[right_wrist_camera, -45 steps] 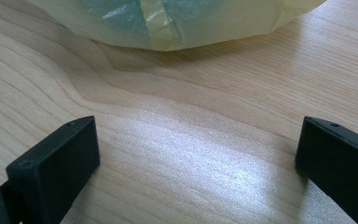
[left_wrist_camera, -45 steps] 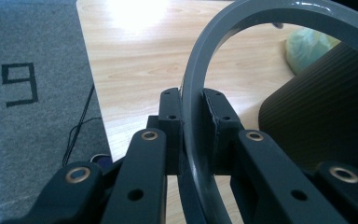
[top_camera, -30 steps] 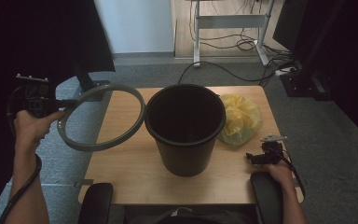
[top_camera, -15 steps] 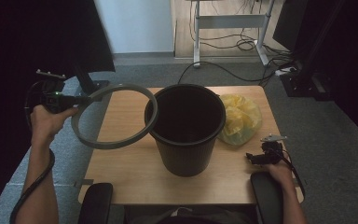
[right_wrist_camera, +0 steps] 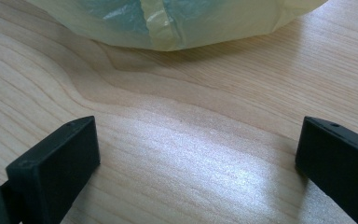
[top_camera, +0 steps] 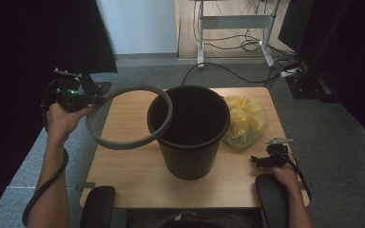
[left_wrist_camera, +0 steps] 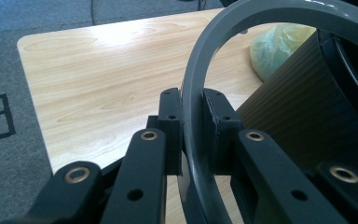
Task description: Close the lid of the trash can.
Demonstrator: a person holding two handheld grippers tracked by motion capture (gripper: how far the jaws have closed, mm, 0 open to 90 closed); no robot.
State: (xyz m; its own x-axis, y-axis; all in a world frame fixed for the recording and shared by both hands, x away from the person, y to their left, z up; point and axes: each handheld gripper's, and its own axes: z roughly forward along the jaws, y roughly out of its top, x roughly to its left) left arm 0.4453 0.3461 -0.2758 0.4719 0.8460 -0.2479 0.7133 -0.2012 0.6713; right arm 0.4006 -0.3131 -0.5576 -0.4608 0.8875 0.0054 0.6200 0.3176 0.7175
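High view: the left claw (top_camera: 91, 100) holds the grey ring (top_camera: 123, 142) left of centre, its far edge overlapping the black bin (top_camera: 188, 142); it could catch that rim and tip it.

Left gripper view: jaws pinch the ring edge thinly; it may twist loose.

Right gripper view: the right claw (right_wrist_camera: 196, 154) gapes wide over the worktop (right_wrist_camera: 191, 116), below the yellow bag (right_wrist_camera: 177, 18).

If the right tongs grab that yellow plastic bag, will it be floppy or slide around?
The yellow bag looks thin and crumpled, so it would probably sag and deform rather than hold shape. It seems light for its bulk, likely to slide on the smooth wooden table if pushed. The open right tongs should pinch a fold.
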